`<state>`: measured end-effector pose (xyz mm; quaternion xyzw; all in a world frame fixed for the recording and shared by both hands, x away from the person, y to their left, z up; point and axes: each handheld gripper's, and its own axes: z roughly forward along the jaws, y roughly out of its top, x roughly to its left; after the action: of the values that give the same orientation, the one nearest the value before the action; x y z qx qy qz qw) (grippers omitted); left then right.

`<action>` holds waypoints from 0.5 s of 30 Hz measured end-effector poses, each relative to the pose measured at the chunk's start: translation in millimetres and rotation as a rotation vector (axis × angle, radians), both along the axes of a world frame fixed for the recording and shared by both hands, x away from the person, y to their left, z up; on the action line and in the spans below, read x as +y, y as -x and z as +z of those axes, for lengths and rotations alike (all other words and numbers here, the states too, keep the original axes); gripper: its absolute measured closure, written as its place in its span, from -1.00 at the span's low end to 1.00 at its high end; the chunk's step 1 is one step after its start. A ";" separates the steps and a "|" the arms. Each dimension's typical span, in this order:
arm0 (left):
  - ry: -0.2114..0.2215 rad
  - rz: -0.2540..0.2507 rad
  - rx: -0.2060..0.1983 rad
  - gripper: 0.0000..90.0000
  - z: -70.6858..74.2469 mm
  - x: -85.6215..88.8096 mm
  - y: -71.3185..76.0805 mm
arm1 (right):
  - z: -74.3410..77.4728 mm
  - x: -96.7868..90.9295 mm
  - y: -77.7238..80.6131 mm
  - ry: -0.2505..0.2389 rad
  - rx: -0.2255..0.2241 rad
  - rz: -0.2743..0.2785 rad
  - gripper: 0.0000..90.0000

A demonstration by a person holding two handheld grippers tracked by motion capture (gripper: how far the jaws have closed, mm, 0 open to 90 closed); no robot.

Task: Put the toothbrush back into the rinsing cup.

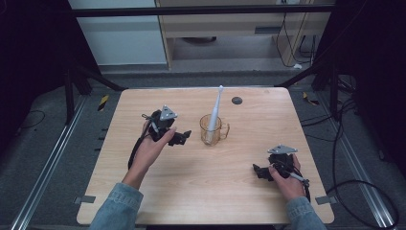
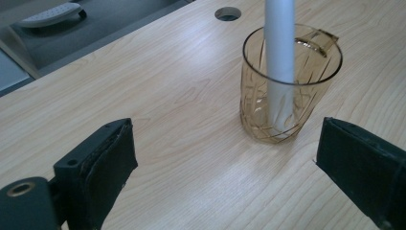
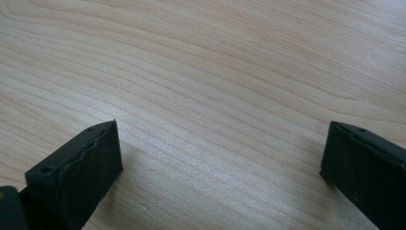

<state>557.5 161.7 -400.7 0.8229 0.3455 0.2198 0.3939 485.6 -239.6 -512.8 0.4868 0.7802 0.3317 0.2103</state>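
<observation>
An amber glass cup (image 1: 211, 129) stands upright near the middle of the wooden table (image 1: 206, 191), a little toward the far side, with its handle turned to the right. A white toothbrush (image 1: 215, 108) stands in the cup, leaning against the rim, its head sticking well above the glass toward the far edge. In the left gripper view the cup (image 2: 287, 96) shows a pattern of thin crossing lines, and the toothbrush handle (image 2: 280, 52) reaches down to the bottom of the glass.

The left gripper (image 1: 184, 136) is just to the left of the cup, pointed at it but not touching. Its jaws are spread wide apart, and the cup sits ahead of the gap between them.

The right gripper (image 1: 258, 171) rests low over the table near the right front corner, well apart from the cup. Its jaws are also spread wide, with bare wood between them.

A small dark round hole (image 1: 237, 100) sits in the table near its far edge, beyond the cup.
</observation>
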 end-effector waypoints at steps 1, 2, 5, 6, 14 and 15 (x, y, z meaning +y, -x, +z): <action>0.002 0.003 0.005 -0.88 -1.4 2.9 0.2 | 0.0 0.0 0.0 0.000 0.000 0.000 -0.99; 0.002 0.010 0.007 -0.87 -2.9 5.9 0.2 | 0.0 0.0 0.0 0.000 0.000 0.000 -0.99; -0.005 0.029 0.018 -0.87 -7.7 15.0 -0.3 | 0.0 0.0 0.0 0.000 0.000 0.000 -0.99; -0.008 0.038 0.020 -0.87 -9.4 18.5 -0.2 | 0.0 0.0 0.0 0.000 0.000 0.000 -0.99; -0.031 0.067 0.061 -0.87 -25.8 36.0 0.2 | 0.0 0.0 0.0 0.000 0.000 0.000 -0.99; -0.033 0.072 0.070 -0.87 -28.6 38.6 0.4 | 0.0 0.0 0.0 0.000 0.000 0.000 -0.99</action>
<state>557.1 200.3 -429.2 0.8237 0.3847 0.2104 0.3596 485.6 -239.6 -512.8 0.4869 0.7802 0.3317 0.2102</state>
